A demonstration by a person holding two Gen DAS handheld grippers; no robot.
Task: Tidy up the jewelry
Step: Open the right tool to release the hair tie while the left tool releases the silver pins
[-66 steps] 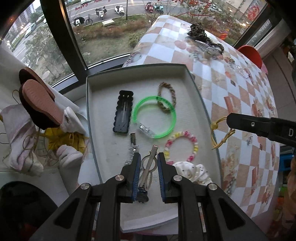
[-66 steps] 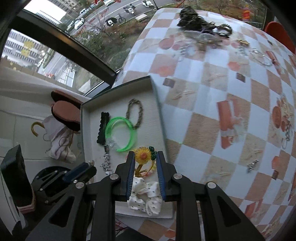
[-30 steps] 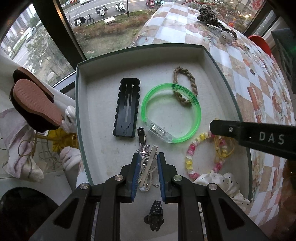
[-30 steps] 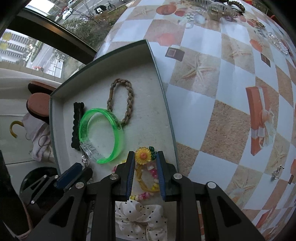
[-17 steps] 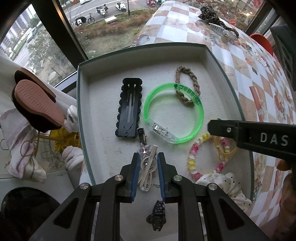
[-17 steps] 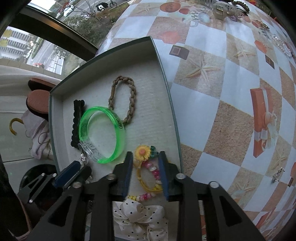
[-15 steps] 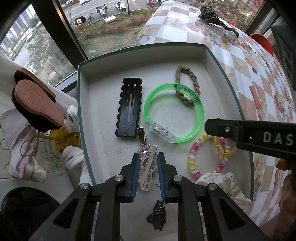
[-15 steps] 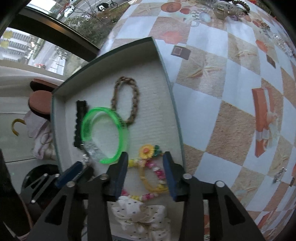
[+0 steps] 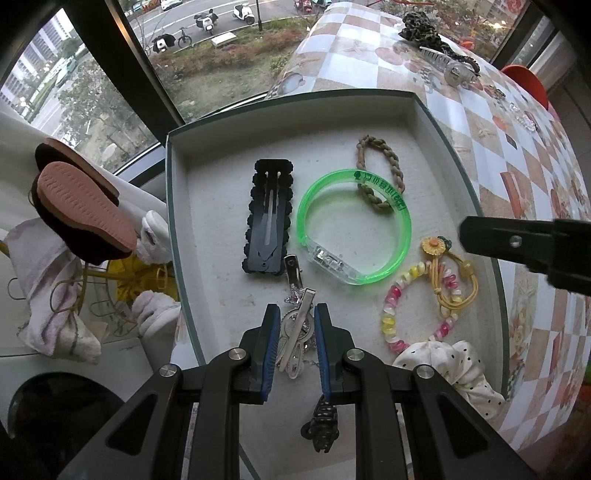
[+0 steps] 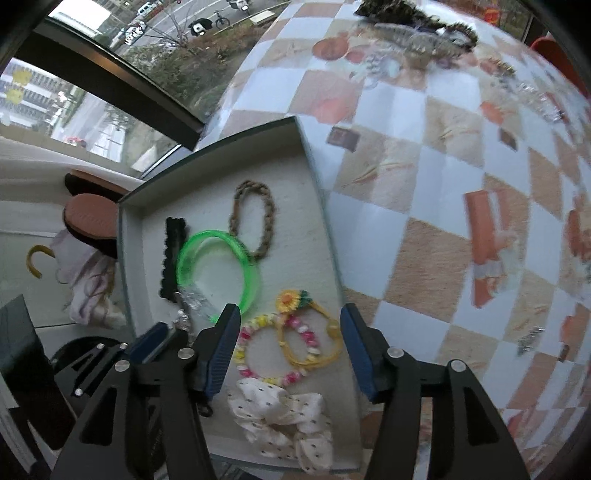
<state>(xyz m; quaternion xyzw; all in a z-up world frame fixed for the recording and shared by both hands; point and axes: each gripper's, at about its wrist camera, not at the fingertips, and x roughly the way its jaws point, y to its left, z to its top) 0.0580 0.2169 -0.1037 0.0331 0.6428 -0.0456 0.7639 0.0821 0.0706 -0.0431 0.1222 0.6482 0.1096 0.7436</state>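
A shallow grey tray holds jewelry. My left gripper is shut on a silver hair clip low over the tray's near part. My right gripper is open and empty above a yellow sunflower hair tie, which lies on a pink and yellow bead bracelet. A green bangle, a brown braided band and a black hair clip lie further in.
A white polka-dot scrunchie and a small black claw clip lie at the tray's near end. More jewelry lies at the far edge of the checked tablecloth. A window and shoes are on the left.
My right gripper has opened, let go of the sunflower hair tie onto the bead bracelet and pulled back. My left gripper stays shut on the silver clip, nearly still.
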